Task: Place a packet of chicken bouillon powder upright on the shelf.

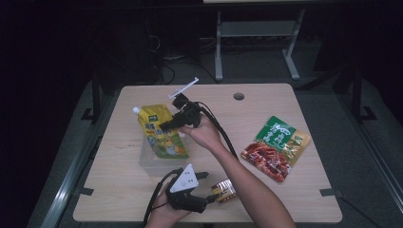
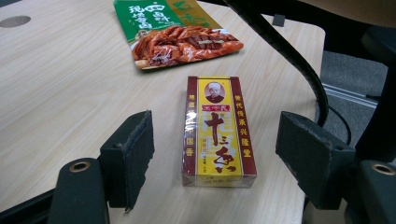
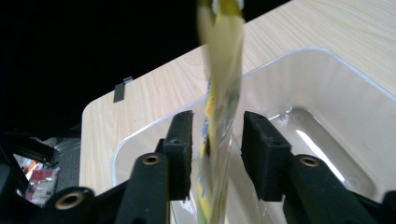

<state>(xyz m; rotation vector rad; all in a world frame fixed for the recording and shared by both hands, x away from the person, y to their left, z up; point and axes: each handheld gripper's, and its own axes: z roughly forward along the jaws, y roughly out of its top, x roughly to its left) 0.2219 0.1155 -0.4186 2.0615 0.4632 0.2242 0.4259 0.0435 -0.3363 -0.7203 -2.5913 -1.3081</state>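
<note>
A yellow spouted pouch (image 1: 164, 135) stands tilted over a clear plastic bin (image 1: 147, 164) left of the table's middle. My right gripper (image 1: 164, 127) is at the pouch's upper edge. In the right gripper view the blurred pouch (image 3: 219, 93) hangs between the pads of the right gripper (image 3: 217, 149) above the bin (image 3: 327, 116), and the pads stand slightly apart from it. My left gripper (image 1: 206, 186) rests near the front edge, open. A small yellow and red box (image 2: 217, 133) lies flat on the table between the untouching jaws of the left gripper (image 2: 215, 158).
A green and red snack packet (image 1: 275, 147) lies on the right half of the table and appears as the packet (image 2: 177, 32) beyond the box. The right forearm crosses the table's middle with a black cable (image 2: 289, 51) trailing. A cable hole (image 1: 238, 96) sits at the back edge.
</note>
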